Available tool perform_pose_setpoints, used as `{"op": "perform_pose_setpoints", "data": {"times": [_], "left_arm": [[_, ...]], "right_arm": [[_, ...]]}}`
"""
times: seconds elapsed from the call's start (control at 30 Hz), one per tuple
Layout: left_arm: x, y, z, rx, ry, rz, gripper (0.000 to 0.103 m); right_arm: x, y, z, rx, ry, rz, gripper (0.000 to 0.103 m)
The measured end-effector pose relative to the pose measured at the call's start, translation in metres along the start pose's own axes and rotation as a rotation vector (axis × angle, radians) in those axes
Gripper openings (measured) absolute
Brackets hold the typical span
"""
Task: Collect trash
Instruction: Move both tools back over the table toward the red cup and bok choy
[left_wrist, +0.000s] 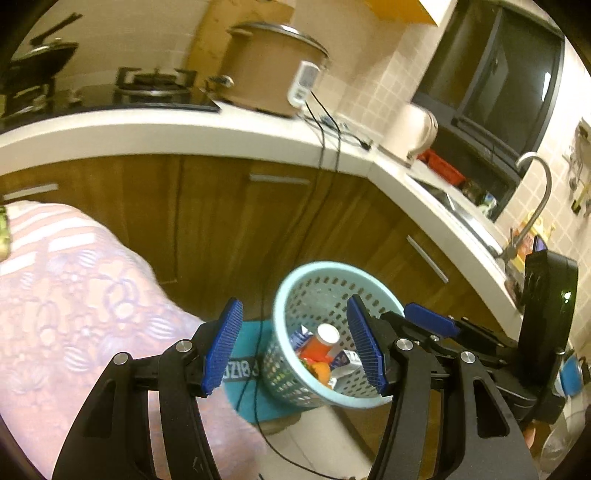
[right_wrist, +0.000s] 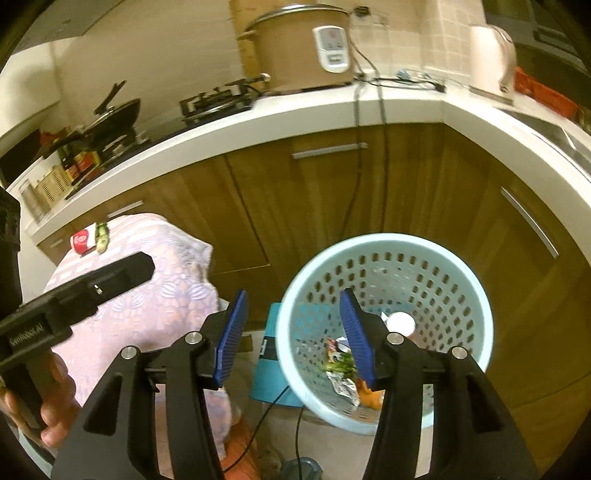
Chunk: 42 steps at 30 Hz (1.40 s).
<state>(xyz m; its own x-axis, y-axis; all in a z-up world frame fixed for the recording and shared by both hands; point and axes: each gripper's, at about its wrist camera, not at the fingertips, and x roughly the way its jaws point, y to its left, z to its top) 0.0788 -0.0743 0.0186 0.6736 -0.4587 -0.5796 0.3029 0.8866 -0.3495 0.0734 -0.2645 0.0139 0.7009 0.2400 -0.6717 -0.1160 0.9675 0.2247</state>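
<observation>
A light blue perforated trash basket (left_wrist: 295, 280) (right_wrist: 461, 258) stands on the floor by the wooden cabinets. It holds an orange bottle with a white cap (left_wrist: 320, 341), whose cap shows in the right wrist view (right_wrist: 400, 322), plus crumpled wrappers (right_wrist: 345, 384) and cartons. My left gripper (left_wrist: 295, 349) is open and empty above the basket's near rim. My right gripper (right_wrist: 295, 338) is open and empty over the basket's left rim. A red pack (right_wrist: 81, 240) and a green scrap (right_wrist: 101, 236) lie on the far end of the pink-clothed table (right_wrist: 166, 295).
The pink patterned tablecloth (left_wrist: 74, 314) fills the left. A teal mat (left_wrist: 245, 369) and black cables (left_wrist: 258, 406) lie on the floor beside the basket. A white counter (left_wrist: 184, 129) carries a stove, rice cooker (left_wrist: 273, 70), kettle (left_wrist: 413, 129) and sink faucet (left_wrist: 535, 192).
</observation>
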Motion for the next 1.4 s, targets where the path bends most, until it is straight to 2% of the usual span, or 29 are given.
{"op": "perform_pose_setpoints", "data": {"times": [0.37, 0.67, 0.8, 0.97, 1.07, 1.17, 1.4], "left_arm": [[-0.077, 0.063, 0.009, -0.077, -0.126, 0.082, 0.057], [-0.144, 0.145, 0.005, -0.19, -0.204, 0.224, 0.056], [-0.185, 0.196, 0.0, -0.279, -0.264, 0.303, 0.056], [-0.22, 0.249, -0.001, -0.367, -0.319, 0.396, 0.056], [-0.227, 0.271, 0.007, -0.395, -0.332, 0.419, 0.056], [-0.217, 0.292, 0.019, -0.4, -0.316, 0.455, 0.056], [-0.151, 0.335, 0.04, -0.357, -0.192, 0.547, 0.057]], "right_arm": [[-0.001, 0.095, 0.021, -0.167, -0.035, 0.094, 0.051], [0.014, 0.19, 0.04, -0.297, -0.048, 0.191, 0.052], [0.026, 0.234, 0.047, -0.359, -0.054, 0.237, 0.04], [0.045, 0.284, 0.059, -0.403, -0.055, 0.31, 0.035], [0.058, 0.308, 0.066, -0.42, -0.067, 0.343, 0.034], [0.077, 0.326, 0.071, -0.426, -0.086, 0.37, 0.034], [0.167, 0.34, 0.068, -0.386, 0.011, 0.339, 0.034]]}}
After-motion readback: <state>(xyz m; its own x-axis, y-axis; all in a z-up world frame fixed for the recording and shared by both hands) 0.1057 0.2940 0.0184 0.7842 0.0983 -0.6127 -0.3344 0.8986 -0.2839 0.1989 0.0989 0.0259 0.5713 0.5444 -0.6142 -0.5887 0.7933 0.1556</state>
